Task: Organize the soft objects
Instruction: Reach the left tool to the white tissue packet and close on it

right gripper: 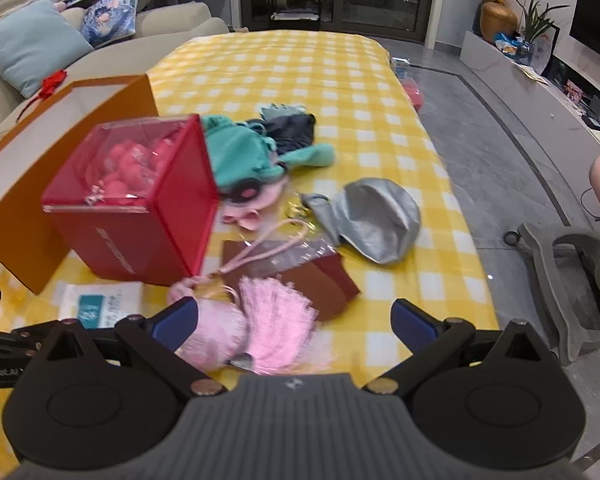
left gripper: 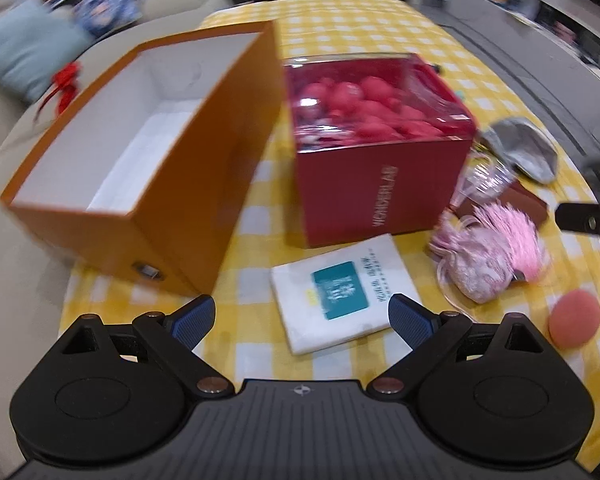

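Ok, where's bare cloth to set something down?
Far half of the tablecloth beyond the teal cloth pile is bare, plus the strip right of the silver pouch. Crowded: between the red box, pink tassel and white packet.

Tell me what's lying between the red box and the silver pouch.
In the right wrist view, a pink eye mask and a gold trinket lie between the red box and the silver pouch.
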`<state>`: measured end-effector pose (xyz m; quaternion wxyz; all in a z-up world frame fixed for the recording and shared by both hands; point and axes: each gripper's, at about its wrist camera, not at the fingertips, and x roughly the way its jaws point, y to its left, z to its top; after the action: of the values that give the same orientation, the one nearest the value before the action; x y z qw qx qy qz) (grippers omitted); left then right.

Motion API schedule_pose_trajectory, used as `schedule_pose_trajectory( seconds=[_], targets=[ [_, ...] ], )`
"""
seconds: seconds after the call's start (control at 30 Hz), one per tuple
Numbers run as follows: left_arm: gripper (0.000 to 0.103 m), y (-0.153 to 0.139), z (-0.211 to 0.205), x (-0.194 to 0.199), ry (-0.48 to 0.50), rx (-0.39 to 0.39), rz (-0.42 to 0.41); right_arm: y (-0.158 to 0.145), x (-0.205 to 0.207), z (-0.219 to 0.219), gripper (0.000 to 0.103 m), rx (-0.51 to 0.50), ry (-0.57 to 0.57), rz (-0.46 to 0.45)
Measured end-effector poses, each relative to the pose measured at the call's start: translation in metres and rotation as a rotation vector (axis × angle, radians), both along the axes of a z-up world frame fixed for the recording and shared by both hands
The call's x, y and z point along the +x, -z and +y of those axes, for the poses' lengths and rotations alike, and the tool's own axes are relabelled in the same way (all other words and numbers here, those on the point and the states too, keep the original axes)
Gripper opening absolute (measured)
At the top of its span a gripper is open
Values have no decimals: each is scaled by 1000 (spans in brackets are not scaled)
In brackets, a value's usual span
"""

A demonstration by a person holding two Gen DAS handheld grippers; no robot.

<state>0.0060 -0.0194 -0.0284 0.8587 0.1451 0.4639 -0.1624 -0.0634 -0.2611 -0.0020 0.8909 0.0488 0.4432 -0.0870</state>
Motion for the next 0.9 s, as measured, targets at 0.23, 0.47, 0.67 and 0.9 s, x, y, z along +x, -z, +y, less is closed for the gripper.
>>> schedule_pose_trajectory(
  seconds=[0.23,0.47,0.67,0.9],
  targets=[
    [103,25,-15,4,206,130,-51,7,-3,-12,100,10,-9,27],
    [103,40,-27,3,374,145,-48,20,-11,-8,100,11,-69,92],
    [103,53,-29,9,419,130,-31,29,-10,-9,100,9,-75,119],
    [103,62,-32,16,448,108,-32,33,-7,-2,100,26,-105,123]
  ],
)
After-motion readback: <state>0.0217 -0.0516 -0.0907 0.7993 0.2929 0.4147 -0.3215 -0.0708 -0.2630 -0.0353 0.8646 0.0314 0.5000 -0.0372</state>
